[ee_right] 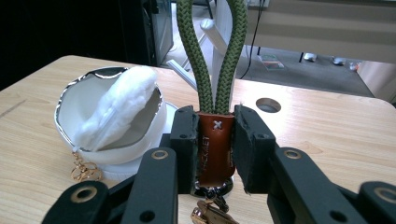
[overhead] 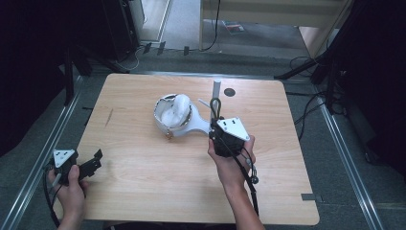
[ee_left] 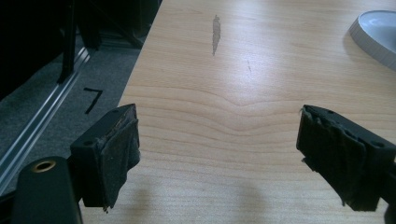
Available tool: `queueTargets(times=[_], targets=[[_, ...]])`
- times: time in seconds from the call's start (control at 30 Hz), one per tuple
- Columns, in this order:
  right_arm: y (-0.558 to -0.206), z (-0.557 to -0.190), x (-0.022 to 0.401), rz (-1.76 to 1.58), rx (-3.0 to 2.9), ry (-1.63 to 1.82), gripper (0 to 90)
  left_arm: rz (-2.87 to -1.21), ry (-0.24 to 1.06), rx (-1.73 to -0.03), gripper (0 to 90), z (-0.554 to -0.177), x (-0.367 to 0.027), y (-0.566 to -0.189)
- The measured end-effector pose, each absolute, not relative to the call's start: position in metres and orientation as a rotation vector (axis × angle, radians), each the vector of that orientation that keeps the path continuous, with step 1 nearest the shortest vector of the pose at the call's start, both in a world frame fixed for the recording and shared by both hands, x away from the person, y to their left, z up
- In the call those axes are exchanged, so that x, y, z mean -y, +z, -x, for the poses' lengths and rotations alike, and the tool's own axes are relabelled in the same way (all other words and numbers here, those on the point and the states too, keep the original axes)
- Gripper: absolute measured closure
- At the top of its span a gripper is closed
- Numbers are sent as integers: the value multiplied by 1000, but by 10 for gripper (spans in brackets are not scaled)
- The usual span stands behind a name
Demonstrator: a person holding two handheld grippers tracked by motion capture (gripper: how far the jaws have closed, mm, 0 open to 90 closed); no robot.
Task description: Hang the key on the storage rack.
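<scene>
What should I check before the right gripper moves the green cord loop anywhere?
1. Right gripper shut on the brown leather tab: ok.
2. Green cord loop standing free above the jaws: ok.
3. Metal clip under the tab hanging free: cannot tell.
4. White pouch open, fluffy pad sticking out: ok.
5. Left gripper open over bare table, out of the way: ok.

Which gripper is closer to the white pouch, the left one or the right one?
Right. The right gripper sits just beside the white pouch, clamped on a green cord loop. The left gripper is open at the table's near left edge, well away from the pouch.
</scene>
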State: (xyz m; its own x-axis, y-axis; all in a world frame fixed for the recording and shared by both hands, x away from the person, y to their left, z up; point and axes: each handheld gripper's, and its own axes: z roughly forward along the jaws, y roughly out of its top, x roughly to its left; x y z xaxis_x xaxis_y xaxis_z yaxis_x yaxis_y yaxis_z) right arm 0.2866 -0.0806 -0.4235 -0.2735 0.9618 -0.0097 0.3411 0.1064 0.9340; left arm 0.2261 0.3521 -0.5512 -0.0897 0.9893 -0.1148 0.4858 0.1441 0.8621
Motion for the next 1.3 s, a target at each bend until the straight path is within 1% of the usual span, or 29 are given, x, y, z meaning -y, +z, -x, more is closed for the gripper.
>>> queueTargets(times=[0.43, 1.0, 1.3], targets=[[-429, -300, 75, -1291, -1736, 1140, 718, -1441, 868, -1683, 139, -227, -352, -551], [-446, -317, 73, -1328, -1748, 1065, 714, -1435, 863, -1679, 139, -226, -352, -551], [-447, -322, 75, -1329, -1760, 1076, 686, -1437, 865, -1679, 139, -226, -352, -551]])
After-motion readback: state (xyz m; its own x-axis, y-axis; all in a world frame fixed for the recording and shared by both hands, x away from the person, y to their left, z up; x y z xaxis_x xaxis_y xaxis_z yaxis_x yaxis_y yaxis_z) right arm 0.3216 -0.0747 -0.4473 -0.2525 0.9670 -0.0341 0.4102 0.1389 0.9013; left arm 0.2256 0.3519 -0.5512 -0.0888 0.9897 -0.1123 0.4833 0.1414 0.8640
